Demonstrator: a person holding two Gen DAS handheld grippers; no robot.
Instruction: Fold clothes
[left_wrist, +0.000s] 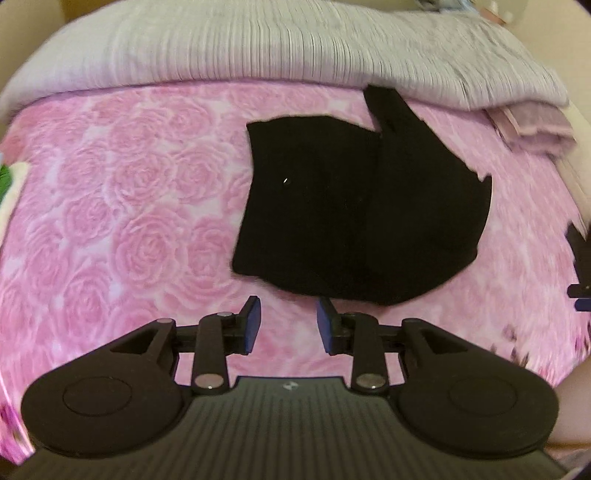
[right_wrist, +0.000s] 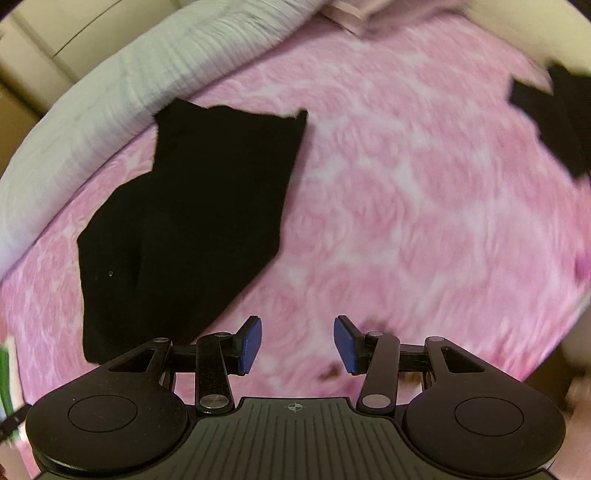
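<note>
While both of my wrist cameras are looking steeply down at the bed, I am seeing a black garment (left_wrist: 354, 206) lying partly folded on the pink rose-patterned bedspread (left_wrist: 129, 221), with one narrow piece of it sticking out toward the grey ribbed blanket (left_wrist: 258, 48) that is running along the far edge. My left gripper (left_wrist: 288, 325) is hovering just short of the garment's near edge, its blue pads (left_wrist: 253, 323) standing partly apart with nothing but bedspread showing between them; the right pad's tip is sitting right at the cloth's hem in the picture, though I cannot tell whether it is touching. From the right wrist view, the same black garment (right_wrist: 192, 221) is lying off to the left of my right gripper (right_wrist: 297, 343), whose jaws are standing wider apart and are gripping nothing, only pink bedspread (right_wrist: 406, 203) showing in the gap. Its left pad (right_wrist: 251, 343) is sitting just beside the garment's near corner. A second black piece of clothing (right_wrist: 557, 118) is lying well apart at the upper right of that view, blurred. Folded pinkish fabric (left_wrist: 532, 125) is resting beside the blanket's end in the left wrist view, and a green-and-cream item (left_wrist: 9, 181) is peeking in at the left edge.
</note>
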